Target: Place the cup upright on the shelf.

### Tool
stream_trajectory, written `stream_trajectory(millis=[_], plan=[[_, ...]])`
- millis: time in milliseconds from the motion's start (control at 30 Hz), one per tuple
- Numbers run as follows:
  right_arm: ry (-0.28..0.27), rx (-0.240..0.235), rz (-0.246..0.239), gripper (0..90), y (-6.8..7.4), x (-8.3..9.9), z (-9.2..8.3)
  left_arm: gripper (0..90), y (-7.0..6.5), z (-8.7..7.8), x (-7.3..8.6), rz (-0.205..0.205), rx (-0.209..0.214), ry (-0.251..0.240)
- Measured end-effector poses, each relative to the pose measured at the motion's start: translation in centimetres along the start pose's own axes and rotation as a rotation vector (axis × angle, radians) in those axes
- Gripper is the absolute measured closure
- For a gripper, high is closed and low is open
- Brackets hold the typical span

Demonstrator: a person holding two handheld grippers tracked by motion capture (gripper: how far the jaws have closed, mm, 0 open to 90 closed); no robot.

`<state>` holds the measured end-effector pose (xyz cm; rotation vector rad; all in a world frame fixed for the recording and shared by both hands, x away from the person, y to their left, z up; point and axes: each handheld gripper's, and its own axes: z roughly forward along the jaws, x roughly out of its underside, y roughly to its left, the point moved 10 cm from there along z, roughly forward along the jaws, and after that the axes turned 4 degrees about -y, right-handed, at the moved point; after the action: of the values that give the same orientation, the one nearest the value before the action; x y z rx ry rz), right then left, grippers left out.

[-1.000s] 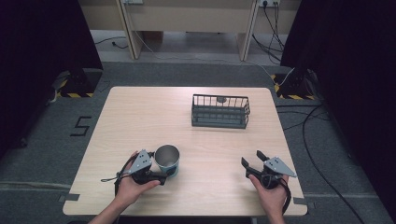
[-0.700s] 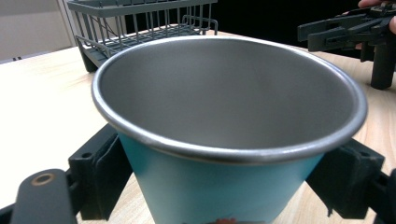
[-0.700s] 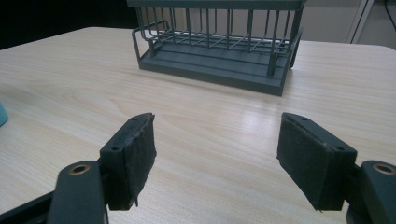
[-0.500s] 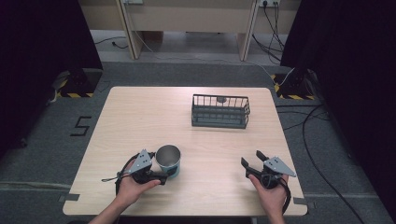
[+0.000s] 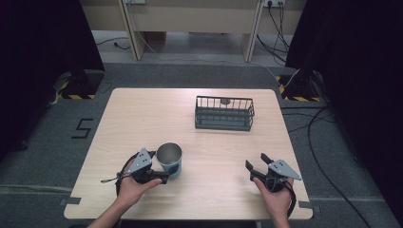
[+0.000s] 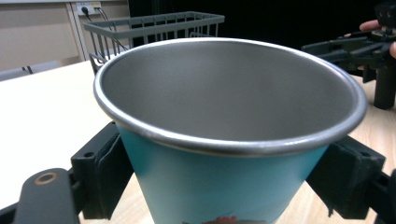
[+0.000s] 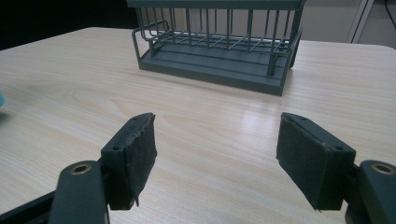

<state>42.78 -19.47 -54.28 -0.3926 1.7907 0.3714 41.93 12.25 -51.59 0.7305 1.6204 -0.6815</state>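
Observation:
A teal metal cup (image 5: 169, 159) with a steel inside stands upright near the table's front left. My left gripper (image 5: 167, 170) is shut on the cup (image 6: 224, 140); its pads (image 6: 109, 175) press the teal wall from both sides. At the front right of the wooden table (image 5: 142, 118), my right gripper (image 5: 255, 160) rests open. Nothing lies between the pads (image 7: 135, 154) of the right gripper (image 7: 217, 154), which faces the rack.
A dark grey wire rack (image 5: 223, 114) stands at the back right of the table, empty as far as I can see, and it appears ahead in the right gripper view (image 7: 219, 51). Cables lie on the floor beyond the table's right edge.

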Motion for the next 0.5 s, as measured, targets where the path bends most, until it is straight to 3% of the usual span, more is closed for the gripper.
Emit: stream_trajectory(millis=[500], plan=[[-0.002, 0.001, 0.000, 29.4, 0.0, 0.0, 0.0, 15.5, 1.4, 0.6, -2.7, 0.013, -0.022, -0.037]])
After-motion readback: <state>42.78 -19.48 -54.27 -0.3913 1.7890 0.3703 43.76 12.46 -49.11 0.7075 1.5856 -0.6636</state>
